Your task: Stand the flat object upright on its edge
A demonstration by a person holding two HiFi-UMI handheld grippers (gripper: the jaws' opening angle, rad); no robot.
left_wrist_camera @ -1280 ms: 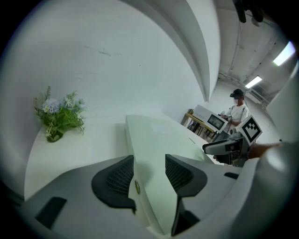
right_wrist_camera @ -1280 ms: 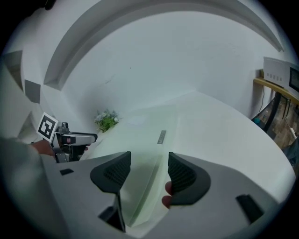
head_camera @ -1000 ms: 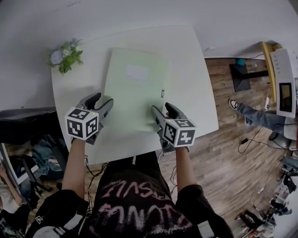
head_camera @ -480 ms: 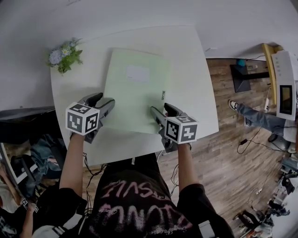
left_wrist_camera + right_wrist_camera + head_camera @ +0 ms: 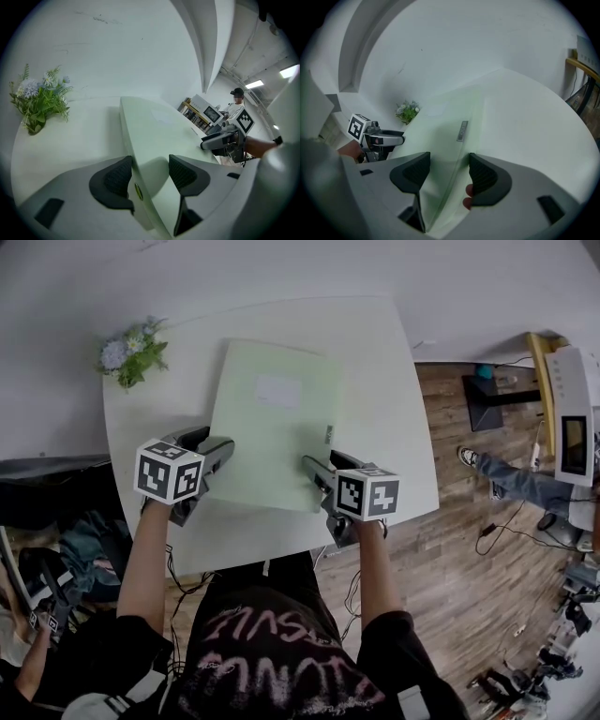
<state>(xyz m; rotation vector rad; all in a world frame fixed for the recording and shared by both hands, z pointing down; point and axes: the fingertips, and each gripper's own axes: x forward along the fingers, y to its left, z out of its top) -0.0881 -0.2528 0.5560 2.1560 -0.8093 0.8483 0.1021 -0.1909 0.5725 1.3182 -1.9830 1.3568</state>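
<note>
A pale green flat folder (image 5: 272, 423) lies on the white table (image 5: 375, 362), with a white label (image 5: 277, 390) on its cover. My left gripper (image 5: 208, 442) sits at the folder's near-left edge. In the left gripper view that edge (image 5: 136, 154) runs between the wide jaws; the left pad (image 5: 117, 176) is right beside it and the right pad (image 5: 182, 172) stands clear above the cover. My right gripper (image 5: 323, 461) straddles the near-right edge (image 5: 452, 164), and its pads (image 5: 483, 176) stand apart from it. Both grippers (image 5: 149, 173) (image 5: 447, 173) are open.
A small bunch of flowers (image 5: 133, 352) stands at the table's back left corner. The table's front edge (image 5: 281, 554) is close behind both grippers. On the wooden floor to the right are a person's legs (image 5: 511, 474) and a white machine (image 5: 572, 409).
Both grippers have drifted slightly toward the front edge and inward, and the left marker cube has turned a little. The folder has not visibly moved.
</note>
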